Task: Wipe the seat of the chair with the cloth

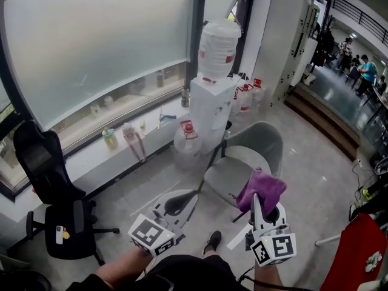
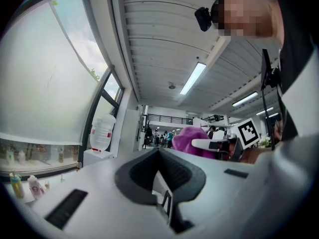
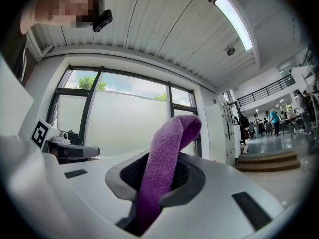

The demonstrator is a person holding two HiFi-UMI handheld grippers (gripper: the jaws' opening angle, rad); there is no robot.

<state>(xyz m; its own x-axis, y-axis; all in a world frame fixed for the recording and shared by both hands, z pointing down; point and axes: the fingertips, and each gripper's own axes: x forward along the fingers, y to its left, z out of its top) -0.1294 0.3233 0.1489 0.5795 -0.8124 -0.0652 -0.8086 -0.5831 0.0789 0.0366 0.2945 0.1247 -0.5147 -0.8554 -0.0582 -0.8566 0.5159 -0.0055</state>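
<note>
A grey shell chair (image 1: 257, 147) stands on the floor ahead of me, its seat (image 1: 224, 176) bare. My right gripper (image 1: 254, 202) is held up over the seat's right part, shut on a purple cloth (image 1: 262, 188) that bunches above its tips. In the right gripper view the cloth (image 3: 167, 158) runs up from between the jaws and flops forward. My left gripper (image 1: 191, 197) hangs left of the chair, pointing at it, jaws together and holding nothing. The left gripper view shows the cloth (image 2: 192, 137) and the right gripper (image 2: 215, 144) beyond the shut left gripper (image 2: 160, 151).
A white water dispenser (image 1: 212, 111) with a bottle on top stands behind the chair, with a jug (image 1: 187, 141) beside it. A black office chair (image 1: 57, 208) is at the left. Bottles line the window ledge (image 1: 121, 144). Something red (image 1: 357, 256) sits at the lower right. People stand far right (image 1: 364, 71).
</note>
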